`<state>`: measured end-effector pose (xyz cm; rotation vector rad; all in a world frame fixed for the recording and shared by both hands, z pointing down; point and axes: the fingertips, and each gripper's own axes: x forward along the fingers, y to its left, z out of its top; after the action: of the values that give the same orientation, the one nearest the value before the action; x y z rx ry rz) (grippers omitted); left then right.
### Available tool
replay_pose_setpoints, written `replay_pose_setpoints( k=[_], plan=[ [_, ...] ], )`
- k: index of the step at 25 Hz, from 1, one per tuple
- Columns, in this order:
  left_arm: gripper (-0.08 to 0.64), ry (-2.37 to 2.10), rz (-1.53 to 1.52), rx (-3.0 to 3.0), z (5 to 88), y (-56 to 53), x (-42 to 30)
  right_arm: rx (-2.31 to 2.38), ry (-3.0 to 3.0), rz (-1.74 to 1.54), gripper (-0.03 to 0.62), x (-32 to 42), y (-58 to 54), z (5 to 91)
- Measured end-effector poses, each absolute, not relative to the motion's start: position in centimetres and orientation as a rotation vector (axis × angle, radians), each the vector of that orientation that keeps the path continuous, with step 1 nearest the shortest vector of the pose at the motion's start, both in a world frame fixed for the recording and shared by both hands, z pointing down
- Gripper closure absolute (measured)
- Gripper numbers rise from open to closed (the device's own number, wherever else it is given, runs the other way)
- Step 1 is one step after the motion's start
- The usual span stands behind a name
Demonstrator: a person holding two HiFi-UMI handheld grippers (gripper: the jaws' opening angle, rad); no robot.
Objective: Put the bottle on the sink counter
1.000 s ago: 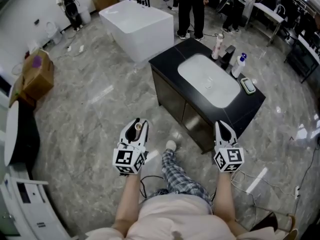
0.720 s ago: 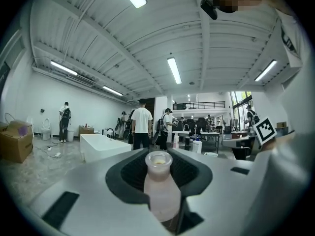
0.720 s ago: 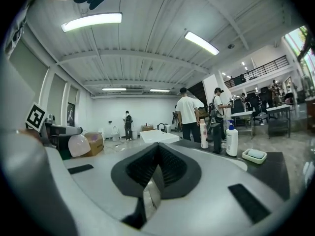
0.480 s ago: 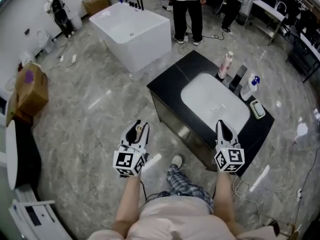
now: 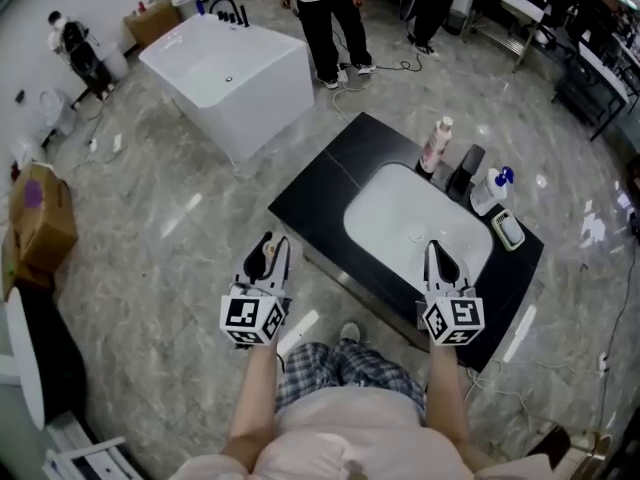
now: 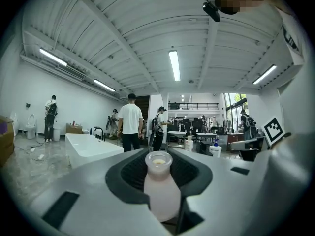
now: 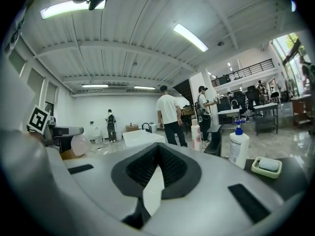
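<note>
A small pale pink bottle [image 6: 158,186] with an open round neck stands upright between the jaws of my left gripper [image 6: 158,178], which is shut on it. In the head view the left gripper [image 5: 268,246] and the bottle [image 5: 266,254] hang over the floor just off the near left edge of the black sink counter [image 5: 320,188]. My right gripper [image 5: 437,255] hovers over the counter's near side by the white basin [image 5: 400,218]. In the right gripper view its jaws [image 7: 156,156] stand together with nothing held.
On the counter's far side stand a tall pink bottle [image 5: 435,146], a black tap [image 5: 462,173], a white pump bottle [image 5: 489,190] and a soap dish [image 5: 508,230]. A white bathtub [image 5: 230,73] is beyond, with people [image 5: 325,13] behind it. A cardboard box [image 5: 40,213] sits at left.
The person has walked forward: the sink counter has come closer and now lies right under and between the grippers. Both grippers keep their pose, the left still holding the bottle.
</note>
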<state>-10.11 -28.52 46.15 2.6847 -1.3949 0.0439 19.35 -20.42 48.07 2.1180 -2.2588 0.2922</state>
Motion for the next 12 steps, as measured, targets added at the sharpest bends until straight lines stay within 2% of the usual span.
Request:
replay_pose_setpoints(
  k=[12],
  plan=[
    [0.425,-1.184,0.073,2.774,45.5,-34.2,-3.6,2.245,-2.156,0.309,0.577,22.3,-23.2,47.3]
  ],
)
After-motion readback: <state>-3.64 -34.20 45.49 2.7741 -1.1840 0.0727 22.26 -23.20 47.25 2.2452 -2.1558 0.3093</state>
